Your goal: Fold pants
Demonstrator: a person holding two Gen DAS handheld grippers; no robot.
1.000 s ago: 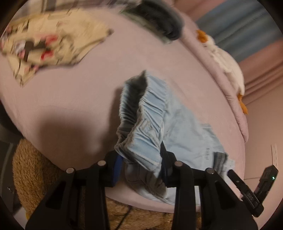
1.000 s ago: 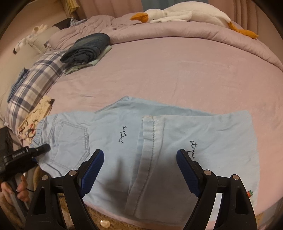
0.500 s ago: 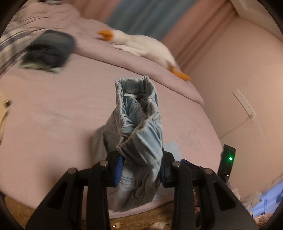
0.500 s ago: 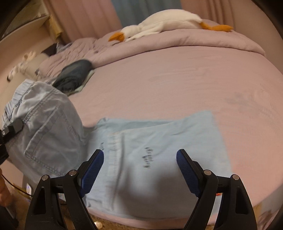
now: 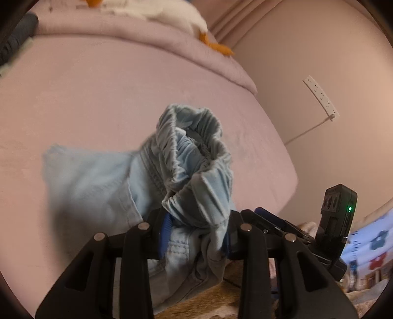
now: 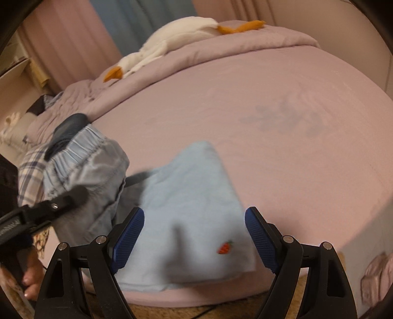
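Where the left wrist view looks down its fingers, one pair of pale blue pants [image 5: 191, 171] fills the middle: the gathered waistband bunches up between the blue pads [image 5: 164, 229] of the left gripper [image 5: 196, 235], whose jaws stand narrow and clamp that cloth. The legs of the pants trail to the left, flat on the pink bed [image 5: 98, 93]. One white plush goose [image 5: 172, 12] with orange feet lies on the far duvet. One white power strip [image 5: 320, 97] hangs on the wall at the right, its cord running down. Near right, the right gripper [image 5: 275, 222] shows only as a dark frame carrying a small box with one green light; its jaws cannot be judged from here. No writing can be read in this view.

In the right wrist view, the right gripper [image 6: 194, 235] holds its two blue pads wide apart, with nothing pressed between them; the folded legs of the pants [image 6: 196, 201] lie beneath, at the near edge of the bed [image 6: 282, 103]. One small red strawberry mark [image 6: 224, 247] sits on the cloth. At the left the left gripper [image 6: 73, 196] lifts the waistband end clear of the bed. Behind it lie one dark folded garment [image 6: 71, 125] and one plaid pillow [image 6: 29, 171]. The goose [image 6: 172, 39] lies at the far edge.
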